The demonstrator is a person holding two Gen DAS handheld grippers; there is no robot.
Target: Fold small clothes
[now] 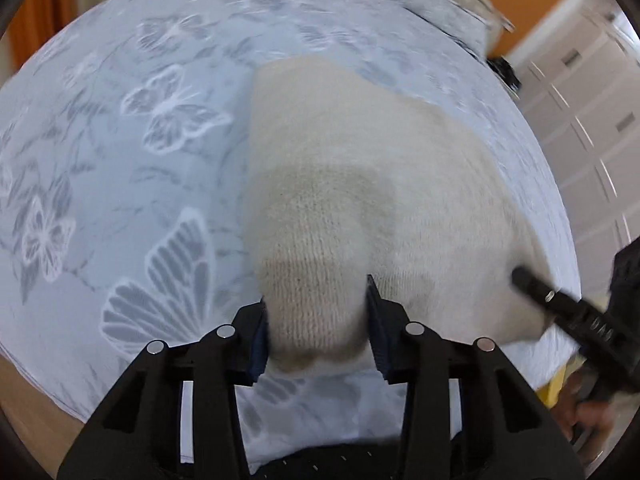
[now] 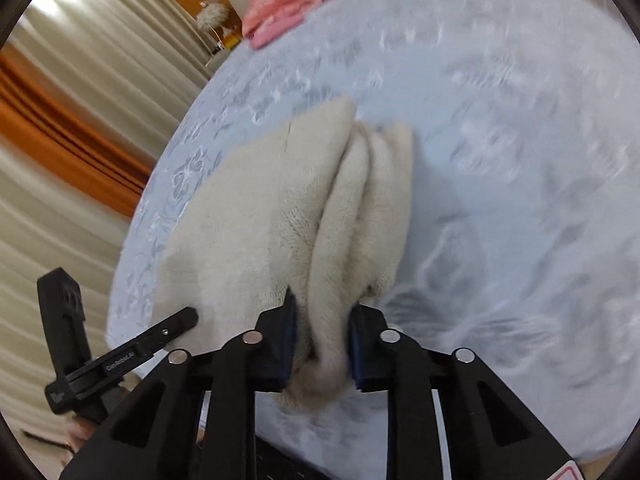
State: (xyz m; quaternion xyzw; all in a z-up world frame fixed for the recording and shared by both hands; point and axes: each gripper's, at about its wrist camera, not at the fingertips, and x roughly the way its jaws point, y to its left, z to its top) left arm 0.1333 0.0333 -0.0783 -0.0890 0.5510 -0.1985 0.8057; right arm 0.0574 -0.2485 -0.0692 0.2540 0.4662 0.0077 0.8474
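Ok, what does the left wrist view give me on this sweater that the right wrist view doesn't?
Left wrist only: the left hand-held gripper closed on a rounded knit fold, white cabinet doors behind.

Right wrist only: the right hand-held gripper pinching a bunched edge, stacked folds running away from it, beige and orange curtains.

Both: the cream knit sweater on the butterfly-patterned bedspread, pink clothes at the far edge.

My left matte-black plastic hand-held gripper has angular, triangle-cut fingers, four round silver studs and dark blue pads. My right hand-held gripper matches it, and small white lettering marks the left one's finger.
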